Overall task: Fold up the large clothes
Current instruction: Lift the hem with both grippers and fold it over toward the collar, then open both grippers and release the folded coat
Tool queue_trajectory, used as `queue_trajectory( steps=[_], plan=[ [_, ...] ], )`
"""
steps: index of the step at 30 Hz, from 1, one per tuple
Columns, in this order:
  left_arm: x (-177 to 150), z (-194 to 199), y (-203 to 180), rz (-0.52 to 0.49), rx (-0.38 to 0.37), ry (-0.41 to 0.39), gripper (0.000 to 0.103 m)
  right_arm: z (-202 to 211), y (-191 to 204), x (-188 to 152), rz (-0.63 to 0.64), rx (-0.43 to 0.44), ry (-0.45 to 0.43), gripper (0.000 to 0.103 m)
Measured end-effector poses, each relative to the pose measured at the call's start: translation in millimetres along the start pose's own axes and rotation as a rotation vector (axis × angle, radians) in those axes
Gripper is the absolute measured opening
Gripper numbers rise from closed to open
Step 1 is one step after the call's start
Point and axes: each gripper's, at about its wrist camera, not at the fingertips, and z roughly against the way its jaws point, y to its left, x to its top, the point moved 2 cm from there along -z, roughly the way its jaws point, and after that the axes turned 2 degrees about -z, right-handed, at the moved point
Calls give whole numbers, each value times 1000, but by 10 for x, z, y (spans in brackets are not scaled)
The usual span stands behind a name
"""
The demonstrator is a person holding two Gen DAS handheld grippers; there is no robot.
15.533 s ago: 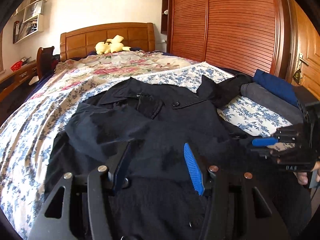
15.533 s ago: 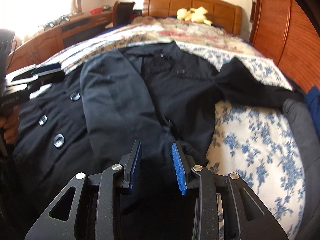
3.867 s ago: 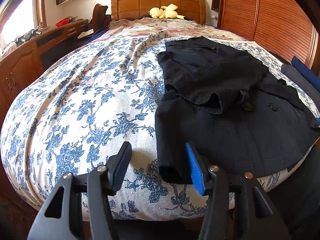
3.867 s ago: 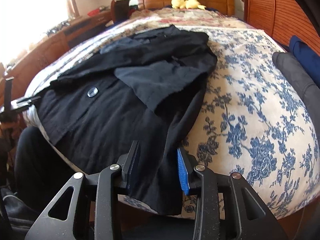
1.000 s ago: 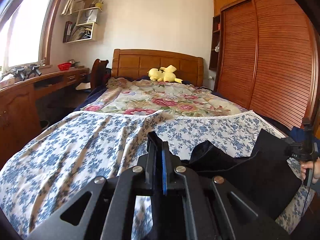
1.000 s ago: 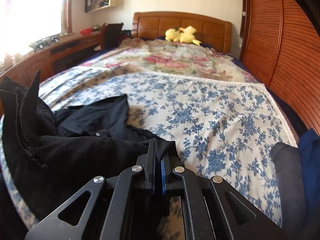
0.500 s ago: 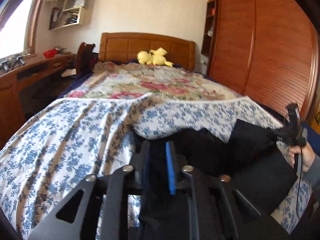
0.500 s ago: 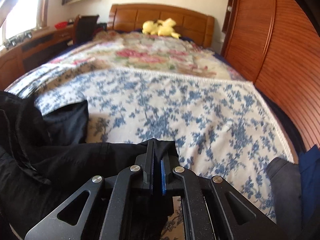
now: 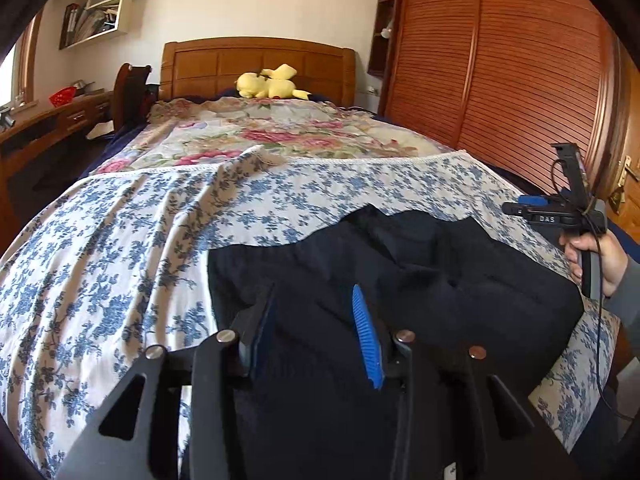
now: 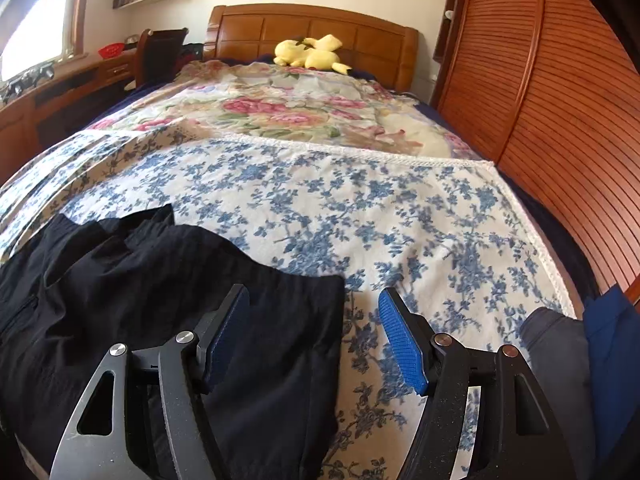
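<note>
Now your left gripper (image 9: 316, 328) and right gripper (image 10: 316, 332) both have their jaws apart, having just been opening, with nothing pinched. The folded black coat (image 9: 420, 280) lies under them at the foot edge of the bed (image 10: 360, 200). Your right jaws straddle the coat's right edge, one pad over the flowered bedspread (image 10: 440, 248).

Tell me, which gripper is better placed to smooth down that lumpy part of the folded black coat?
Probably the left gripper: it sits right over the folded black coat, with the bunched folds just ahead. The right gripper, jaws open too, straddles the coat's edge, half over the blue-flowered bedspread.
</note>
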Motion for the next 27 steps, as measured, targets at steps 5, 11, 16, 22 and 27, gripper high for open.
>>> queue_trajectory(
  steps=[5,11,16,22,27],
  plan=[
    [-86,11,-64,23,-6,-12,38,-146,89,-27,7,31,45,69],
    [-218,-54,-120,9,-17,17,38,-583,39,-46,1,5,135,69],
    [-254,-77,-167,-2,-22,26,38,-1058,-175,-182,-50,-57,277,69],
    [-258,-83,-212,-10,-42,27,38,-1196,-295,-228,-131,93,327,23],
    [-260,-108,-234,-15,-48,32,38,-972,-164,-38,-44,90,238,2]
  ],
)
